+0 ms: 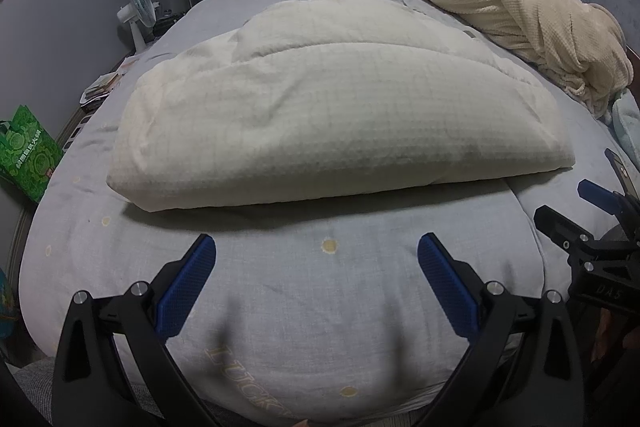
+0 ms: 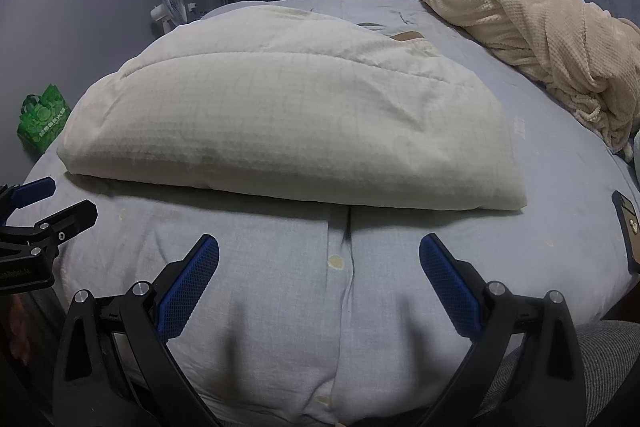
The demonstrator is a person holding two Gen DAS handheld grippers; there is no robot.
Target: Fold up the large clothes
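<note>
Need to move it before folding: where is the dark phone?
In the right wrist view, the dark phone lies on the pale blue bedsheet at the far right edge, right of the folded cream quilt.

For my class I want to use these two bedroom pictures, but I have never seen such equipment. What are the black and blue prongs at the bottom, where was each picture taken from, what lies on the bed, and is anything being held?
There is no robot here. A person holds a hand tool in each hand, each ending in a two-fingered claw with blue pads, and a wide-angle camera on each tool looks forward along its fingers. One picture comes from the left claw, the other from the right claw; each also catches the other tool at its edge. Both claws are open and hold nothing. They hover over a bed with a pale blue cover. On it lies a folded white quilt, and behind it, to the right, a bunched cream blanket. A phone lies near the bed's right edge.
</note>
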